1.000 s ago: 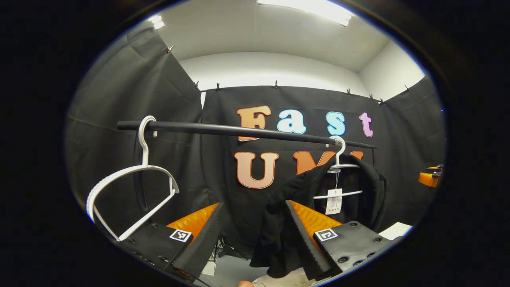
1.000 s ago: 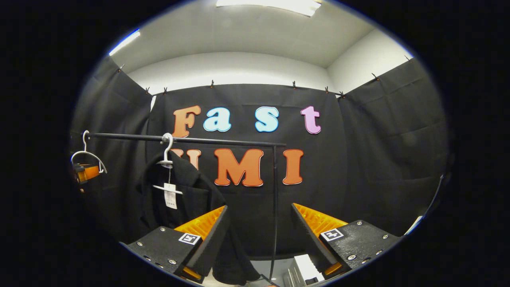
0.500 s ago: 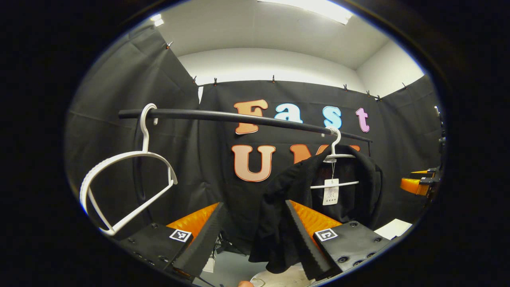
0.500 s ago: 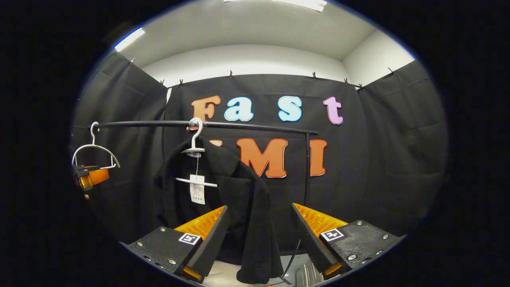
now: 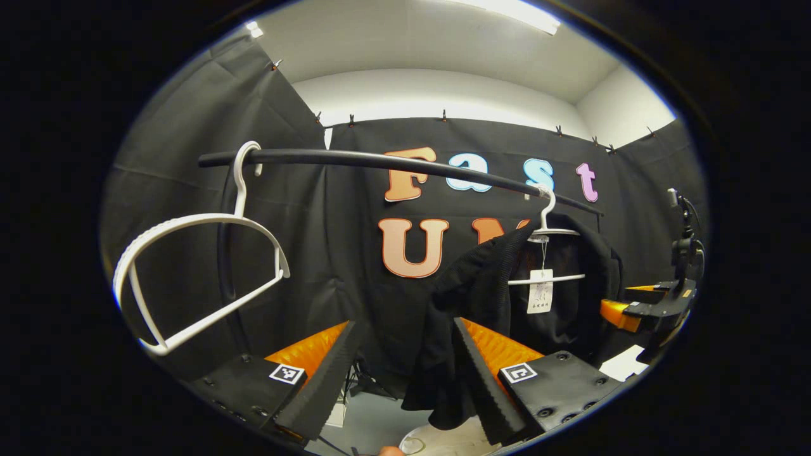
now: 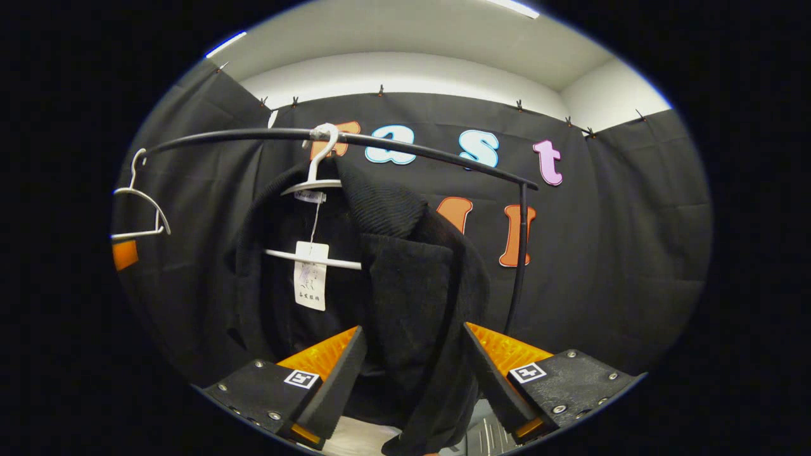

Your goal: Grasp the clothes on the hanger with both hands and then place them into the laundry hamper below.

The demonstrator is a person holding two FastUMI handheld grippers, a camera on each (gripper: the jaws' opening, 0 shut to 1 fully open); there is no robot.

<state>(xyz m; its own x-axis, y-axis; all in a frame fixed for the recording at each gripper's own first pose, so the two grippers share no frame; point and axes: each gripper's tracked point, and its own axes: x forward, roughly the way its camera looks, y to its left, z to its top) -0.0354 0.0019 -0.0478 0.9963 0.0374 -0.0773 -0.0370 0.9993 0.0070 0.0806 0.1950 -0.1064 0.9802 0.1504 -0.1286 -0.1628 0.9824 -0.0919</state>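
In your left gripper view, your left gripper (image 5: 405,373) is spread wide with nothing between its fingers, and the black jacket (image 5: 488,297) hangs just ahead on its white hanger (image 5: 546,231) from the black rail (image 5: 380,161), an empty hanger (image 5: 190,278) off to the left. In your right gripper view, your right gripper (image 6: 412,380) is equally wide and grips nothing, the jacket's front panel (image 6: 412,291) hanging in the gap between its fingers; whether cloth touches them I cannot tell.

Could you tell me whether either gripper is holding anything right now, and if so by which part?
Nothing is held. The left gripper and right gripper are both open, with the black coat on its hanger ahead of them.
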